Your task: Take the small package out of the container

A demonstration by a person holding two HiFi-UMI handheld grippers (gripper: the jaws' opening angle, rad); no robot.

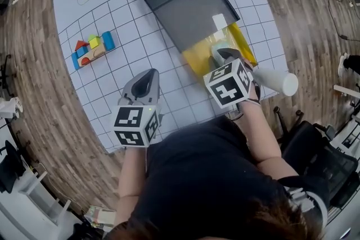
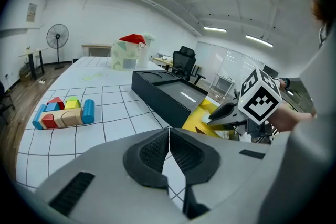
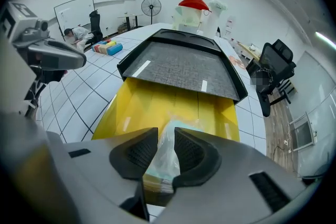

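On my desk (image 1: 169, 93) the container (image 1: 197, 58) sits ahead to the right, its lid (image 1: 185, 5) over the far part. The small package (image 3: 167, 155) lies in the near part, between my right tongs (image 3: 165, 136). My left tongs (image 1: 145, 82) hang left of the container, and the blocks (image 1: 93, 49) lie farther left.

The small package (image 3: 167, 152), a crinkled clear bag with pale teal contents, sits at lower centre of the frame, inside the open yellow container (image 3: 157, 99), near its front end.
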